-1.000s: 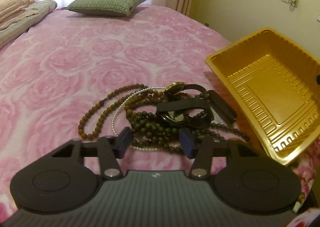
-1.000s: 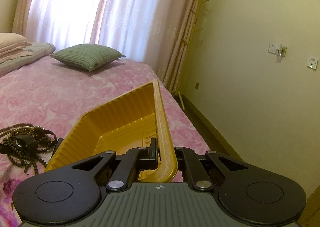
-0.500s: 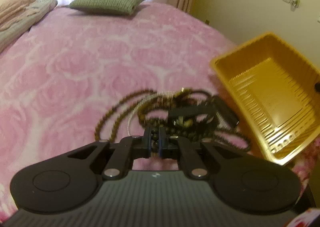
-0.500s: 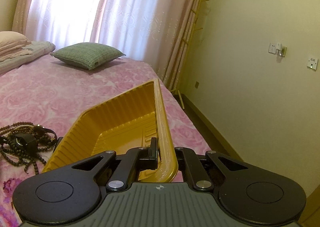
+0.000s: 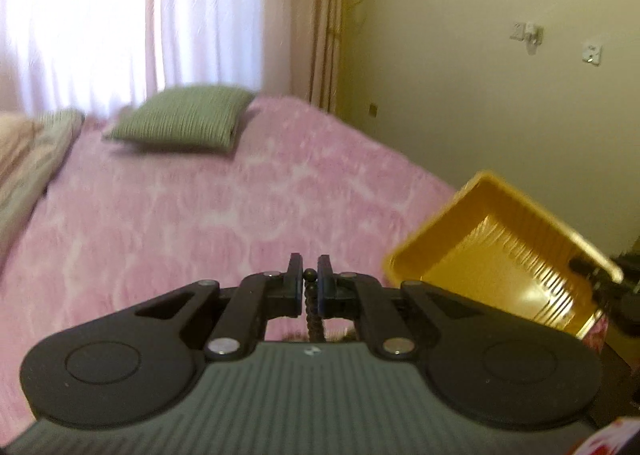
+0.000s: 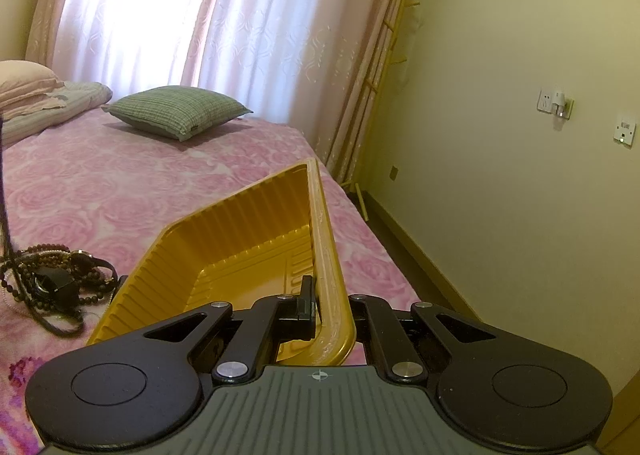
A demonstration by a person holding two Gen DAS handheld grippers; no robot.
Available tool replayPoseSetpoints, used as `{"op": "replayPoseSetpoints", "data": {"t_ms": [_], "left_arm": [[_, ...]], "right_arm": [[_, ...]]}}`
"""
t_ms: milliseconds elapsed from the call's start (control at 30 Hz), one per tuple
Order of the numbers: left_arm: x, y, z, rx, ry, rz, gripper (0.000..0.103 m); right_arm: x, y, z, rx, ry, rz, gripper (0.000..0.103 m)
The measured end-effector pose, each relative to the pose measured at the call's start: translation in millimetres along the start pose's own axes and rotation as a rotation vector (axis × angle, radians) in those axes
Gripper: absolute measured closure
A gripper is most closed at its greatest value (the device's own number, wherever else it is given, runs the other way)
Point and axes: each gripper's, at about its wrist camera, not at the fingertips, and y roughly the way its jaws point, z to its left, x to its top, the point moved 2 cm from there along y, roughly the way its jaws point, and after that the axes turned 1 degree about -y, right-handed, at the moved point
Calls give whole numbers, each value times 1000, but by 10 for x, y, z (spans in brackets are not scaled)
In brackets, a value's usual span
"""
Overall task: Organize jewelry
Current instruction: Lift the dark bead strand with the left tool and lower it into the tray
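Dark bead strand [image 5: 310, 297] pinched in left jaws; right's clamp yellow tray [image 6: 320, 239].

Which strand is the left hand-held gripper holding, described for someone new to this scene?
Start at the pink bed, left of the yellow tray. The left hand-held gripper is shut on a dark bead strand hanging taut, unlike the jewelry pile lying tangled on the bedspread.

You find no readable words, brand names or numbers anywhere in either view. The only mark is a small crosshair symbol printed on the grey ribbed body behind the right gripper [image 6: 324, 309], and a similar blurred mark behind the left gripper [image 5: 309, 287]. It carries no letters or digits.
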Motion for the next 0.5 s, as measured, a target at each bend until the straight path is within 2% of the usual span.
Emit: {"op": "replayPoseSetpoints", "data": {"t_ms": [200, 500], "left_arm": [[440, -209, -88, -17, 47, -70, 97], [836, -379, -203, -42, 96, -140, 97]], "right_arm": [[9, -38, 10, 1, -5, -6, 98], [38, -82, 0, 3, -7, -14, 98]]}}
